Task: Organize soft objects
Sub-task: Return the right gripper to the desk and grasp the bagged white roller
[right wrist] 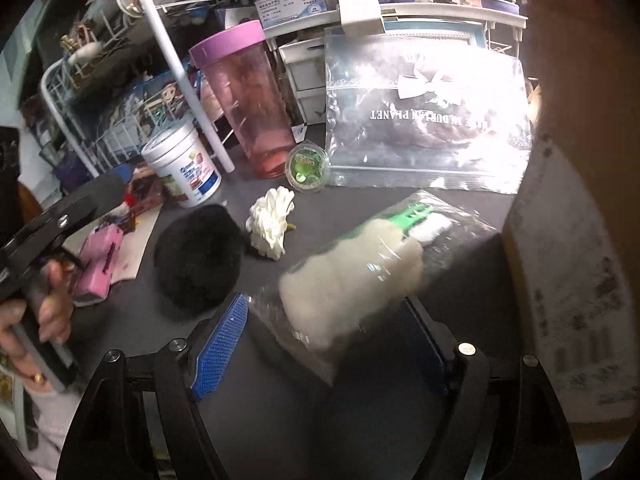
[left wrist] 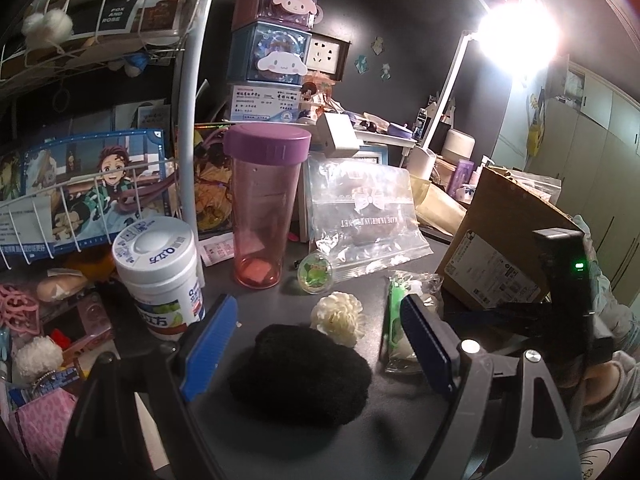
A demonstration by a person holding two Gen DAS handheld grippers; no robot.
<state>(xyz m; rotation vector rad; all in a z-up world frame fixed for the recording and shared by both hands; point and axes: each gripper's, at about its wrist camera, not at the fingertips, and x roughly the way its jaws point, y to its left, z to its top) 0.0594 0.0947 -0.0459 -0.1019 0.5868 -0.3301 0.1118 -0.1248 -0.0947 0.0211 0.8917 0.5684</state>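
Left tool [left wrist: 316,354]: spread, black pom-pom [left wrist: 300,376] between its fingers on the counter [left wrist: 280,452].
Right tool [right wrist: 328,342]: spread around plastic-wrapped white plush [right wrist: 360,276].
Only right view: left hand [right wrist: 48,308].
White flower [left wrist: 338,318]: just beyond pom-pom.

black fluffy pom-pom [left wrist: 300,374], cream fabric flower [left wrist: 339,317], pink tumbler [left wrist: 264,216] with purple lid

Two close wrist views, shared desk [left wrist: 400,420]
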